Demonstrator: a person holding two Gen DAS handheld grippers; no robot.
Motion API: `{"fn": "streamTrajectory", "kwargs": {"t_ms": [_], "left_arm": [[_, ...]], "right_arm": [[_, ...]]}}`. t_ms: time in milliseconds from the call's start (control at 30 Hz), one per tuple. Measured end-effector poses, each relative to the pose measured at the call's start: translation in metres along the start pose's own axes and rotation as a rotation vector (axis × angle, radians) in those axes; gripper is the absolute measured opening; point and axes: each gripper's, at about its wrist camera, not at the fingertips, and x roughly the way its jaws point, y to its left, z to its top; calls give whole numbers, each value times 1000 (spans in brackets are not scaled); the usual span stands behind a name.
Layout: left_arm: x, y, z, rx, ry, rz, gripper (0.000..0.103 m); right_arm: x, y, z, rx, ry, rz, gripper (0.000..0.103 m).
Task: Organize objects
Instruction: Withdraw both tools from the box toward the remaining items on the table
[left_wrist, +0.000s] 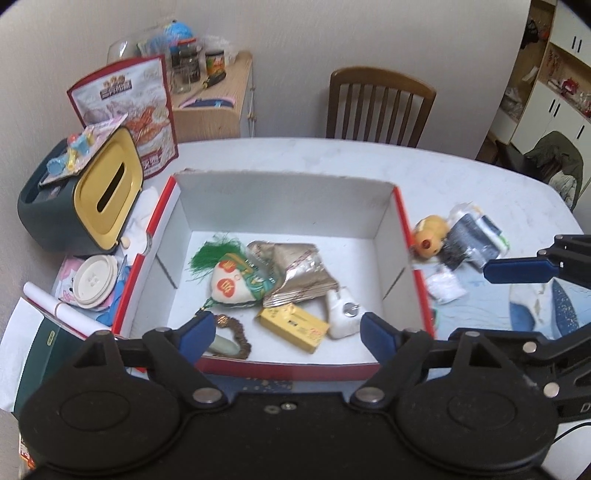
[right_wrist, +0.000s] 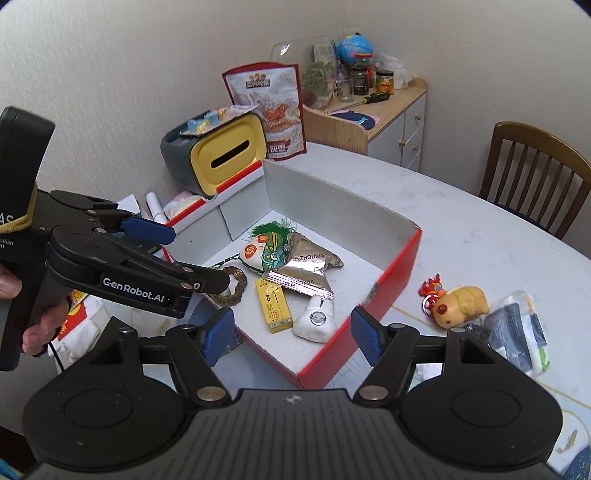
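Box (left_wrist: 207, 206): red outside, white inside, open on top, sitting on the pale table (left_wrist: 332, 158).
In the box: a heart sachet (left_wrist: 231, 286) with a green tassel, a silver packet (left_wrist: 295, 273) just beside it and overlapping its right edge, a yellow pack (left_wrist: 293, 326) in front of the packet, a white pouch (left_wrist: 345, 308) touching the pack's right end, and a bead string (left_wrist: 231, 332) in the near left corner.
Left tongs (left_wrist: 288, 336): spread wide and holding nothing, hovering above the box's near wall; the bead string lies just by the left fingertip, the white pouch just by the right one.
Right tongs (right_wrist: 291, 332): also spread and empty, above the box's near corner, with the yellow pack and white pouch ahead between the tips.
Outside the box: a yellow toy (right_wrist: 460, 301) lies on the table to the right, with a small red charm (right_wrist: 430, 290) touching it and a dark wrapped bundle (right_wrist: 513, 328) just beyond.
Left of the box: a green tissue holder (left_wrist: 79, 195) with a yellow lid (a toy card lies on top).
Person: a hand (right_wrist: 40, 325) grips the left tongs' handle.
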Motion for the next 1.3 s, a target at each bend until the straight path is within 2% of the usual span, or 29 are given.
{"fn": "streamTrajectory", "kwargs": {"t_ms": [133, 200, 367, 433, 833, 1100, 1300], "left_arm": [[-10, -14, -4, 0, -37, -14, 89], [-13, -23, -6, 0, -57, -18, 96], [-16, -49, -11, 19, -97, -24, 102], [-14, -60, -14, 28, -100, -34, 102], [4, -136, -20, 92, -158, -69, 102], [36, -187, -19, 121, -158, -69, 102], [67, -211, -18, 111, -150, -53, 102]], "right_arm": [[-17, -12, -13, 30, -30, 12, 73], [-25, -20, -20, 42, -50, 17, 75], [-40, -41, -39, 83, -71, 8, 79], [-44, -50, -47, 91, -70, -7, 82], [-58, -123, -82, 153, -36, -139, 82], [-56, -176, -88, 174, -12, -198, 82], [-44, -206, -84, 159, 8, -218, 82]]}}
